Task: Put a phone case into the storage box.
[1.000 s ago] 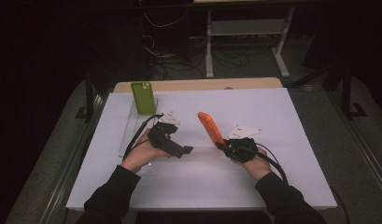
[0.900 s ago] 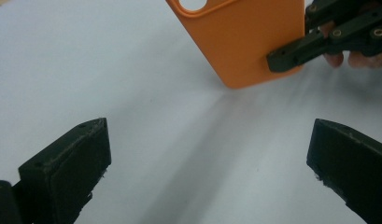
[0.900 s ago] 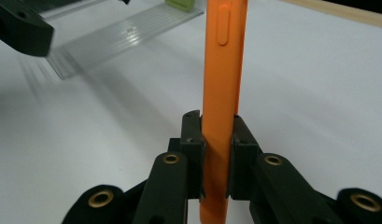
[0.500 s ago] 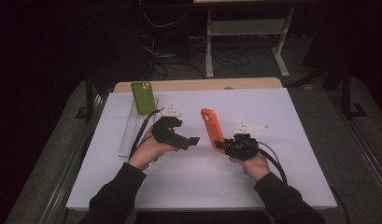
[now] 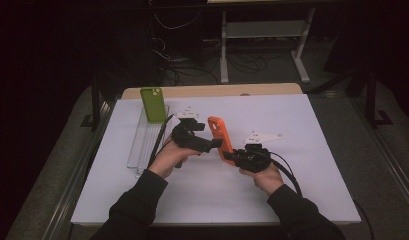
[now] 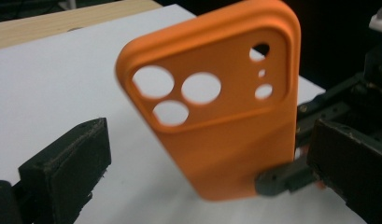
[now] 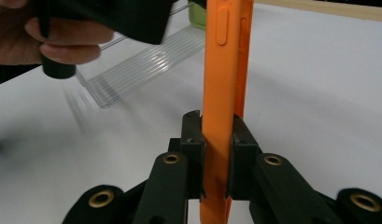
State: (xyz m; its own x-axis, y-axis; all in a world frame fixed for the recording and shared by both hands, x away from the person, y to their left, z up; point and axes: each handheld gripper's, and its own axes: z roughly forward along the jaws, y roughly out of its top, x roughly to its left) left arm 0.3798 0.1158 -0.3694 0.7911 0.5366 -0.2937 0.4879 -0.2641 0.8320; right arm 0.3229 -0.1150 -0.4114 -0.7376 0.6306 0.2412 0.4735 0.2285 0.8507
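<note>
Your right gripper [image 7: 215, 140] is clamped on the lower edge of the orange silicone phone case [image 5: 220, 138], upright above the white table [image 5: 312, 130]. Your left gripper [image 6: 202, 154], jaws apart, should close squarely across its sides.

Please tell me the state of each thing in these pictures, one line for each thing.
Orange phone case: upright, off the table, clamped at its lower end.
Right gripper: shut on the orange phone case.
Left gripper: open, jaws either side of the case.
Green phone case: standing upright in the rack.
Clear slotted rack: lying on the table.
</note>
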